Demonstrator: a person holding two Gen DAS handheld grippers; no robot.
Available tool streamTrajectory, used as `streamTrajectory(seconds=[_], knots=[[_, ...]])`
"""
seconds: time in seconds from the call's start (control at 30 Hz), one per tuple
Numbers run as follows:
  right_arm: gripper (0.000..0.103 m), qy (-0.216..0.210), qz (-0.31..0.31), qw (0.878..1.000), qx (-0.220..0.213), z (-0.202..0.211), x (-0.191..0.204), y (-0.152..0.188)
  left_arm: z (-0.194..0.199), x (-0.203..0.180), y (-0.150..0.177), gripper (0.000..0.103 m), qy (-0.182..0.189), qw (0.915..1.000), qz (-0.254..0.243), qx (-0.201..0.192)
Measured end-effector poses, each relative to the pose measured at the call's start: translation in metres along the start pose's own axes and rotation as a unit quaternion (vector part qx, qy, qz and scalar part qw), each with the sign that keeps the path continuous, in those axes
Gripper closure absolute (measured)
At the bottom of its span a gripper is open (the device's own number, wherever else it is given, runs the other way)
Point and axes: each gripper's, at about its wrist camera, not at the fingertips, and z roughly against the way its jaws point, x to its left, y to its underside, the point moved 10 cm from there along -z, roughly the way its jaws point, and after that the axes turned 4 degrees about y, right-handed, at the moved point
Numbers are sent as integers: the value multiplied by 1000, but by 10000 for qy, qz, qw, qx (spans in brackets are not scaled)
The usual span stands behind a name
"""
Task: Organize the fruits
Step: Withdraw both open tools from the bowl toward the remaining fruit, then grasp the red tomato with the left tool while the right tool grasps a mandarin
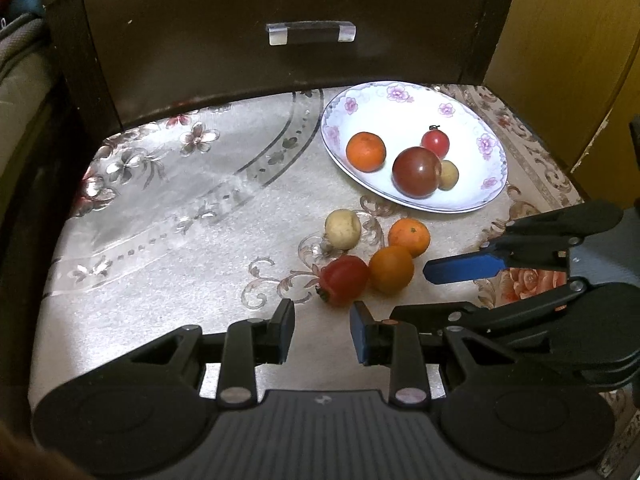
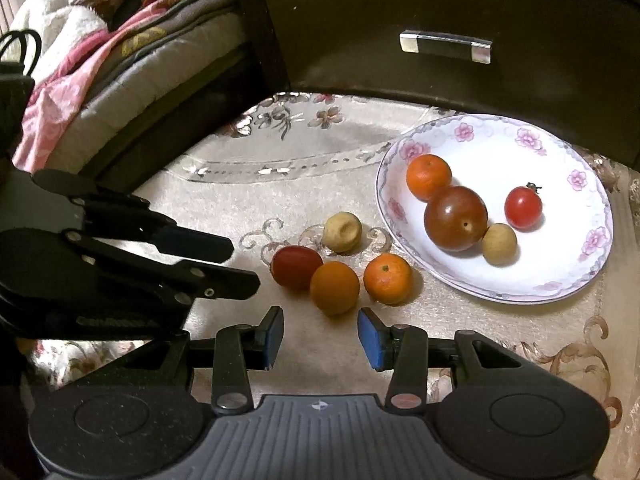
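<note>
A white flowered plate (image 1: 472, 120) (image 2: 560, 152) holds an orange (image 1: 365, 151) (image 2: 429, 176), a dark tomato (image 1: 416, 172) (image 2: 456, 218), a small red tomato (image 1: 435, 142) (image 2: 523, 207) and a tan longan (image 1: 449, 175) (image 2: 499, 244). On the cloth in front lie a tan fruit (image 1: 342, 229) (image 2: 342, 231), a red tomato (image 1: 345, 280) (image 2: 297, 267) and two oranges (image 1: 391, 269) (image 1: 409, 237) (image 2: 334, 288) (image 2: 387, 278). My left gripper (image 1: 322, 330) is open and empty just before the red tomato. My right gripper (image 2: 320, 338) is open and empty just before the oranges.
A dark wooden nightstand drawer (image 1: 280, 36) (image 2: 444, 46) rises right behind the cloth-covered surface (image 1: 160, 240). A bed with blankets (image 2: 100, 72) lies to the left. A yellow wooden panel (image 1: 560, 60) stands at the right.
</note>
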Motion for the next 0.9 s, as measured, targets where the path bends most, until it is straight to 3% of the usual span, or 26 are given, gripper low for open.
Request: streamTrajectory(seconds=[0.47,0.63,0.9], knots=[[67,69,108,9999,-95,-18,-1,-4,-4,4,1,64,76,9999,26,75],[78,106,34,9999,-94,-19,-6,-7,-6,4,2,64,93,9999,-23,98],[79,88,52,9999,60,-7,-8,2,-14,-5,-2,64,337,9994,-61,28]])
